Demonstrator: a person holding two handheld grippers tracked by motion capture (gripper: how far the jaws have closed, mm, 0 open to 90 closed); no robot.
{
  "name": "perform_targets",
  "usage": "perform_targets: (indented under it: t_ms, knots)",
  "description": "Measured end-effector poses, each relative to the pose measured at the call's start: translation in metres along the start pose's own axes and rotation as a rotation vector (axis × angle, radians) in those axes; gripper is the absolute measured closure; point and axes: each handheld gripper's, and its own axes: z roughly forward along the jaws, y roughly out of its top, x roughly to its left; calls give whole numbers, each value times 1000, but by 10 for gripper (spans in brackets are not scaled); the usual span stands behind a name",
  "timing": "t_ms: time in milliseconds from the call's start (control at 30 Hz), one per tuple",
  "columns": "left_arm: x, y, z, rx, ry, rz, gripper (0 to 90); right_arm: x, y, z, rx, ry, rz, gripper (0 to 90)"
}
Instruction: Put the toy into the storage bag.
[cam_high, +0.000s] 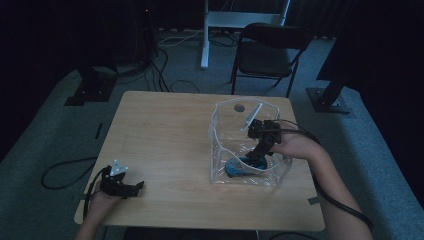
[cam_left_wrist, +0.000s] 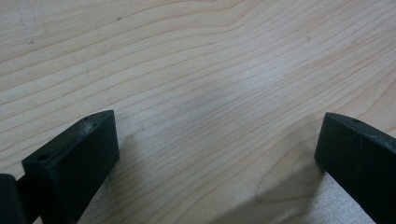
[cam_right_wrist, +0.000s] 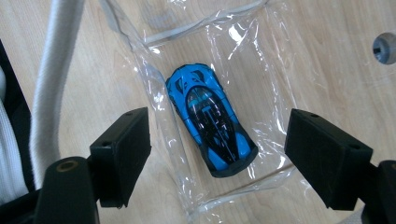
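Wooden table (cam_right_wrist: 327, 42) — blue toy car (cam_right_wrist: 210, 121) between spread fingers (cam_right_wrist: 122, 154), untouched

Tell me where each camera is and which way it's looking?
High view: above the person's side, looking down on the table; both forearms and grippers show.
Left gripper view: on the left gripper, facing bare tabletop between open jaws.
Right gripper view: on the right gripper, looking down on the blue toy car inside the clear bag.
High and right gripper views share car and bag.

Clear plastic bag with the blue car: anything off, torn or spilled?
Nothing stands out. The crinkled clear plastic bag stands open on the light wooden table, and the blue-and-black toy car lies flat on its bottom, roof up. The right tool hangs open above the car.
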Motion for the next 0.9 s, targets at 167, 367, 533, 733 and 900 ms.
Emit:
perform_targets:
  t_ms: [167, 367, 533, 733, 900]
  knots:
    - [0, 0, 0, 1, 0, 0, 2, 3, -2, -8, -26, -6, 2, 218]
    - [0, 0, 0, 1, 0, 0, 3, 9, -3, -24, -109, -5, 10, 218]
    - [0, 0, 0, 1, 0, 0, 3, 18, -5, -34, -156, 1, -4, 218]
    - [0, 0, 0, 1, 0, 0, 2, 26, -6, -39, -198, 14, -20, 218]
    - [0, 0, 0, 1, 0, 0, 3, 32, -6, -43, -237, 34, -29, 218]
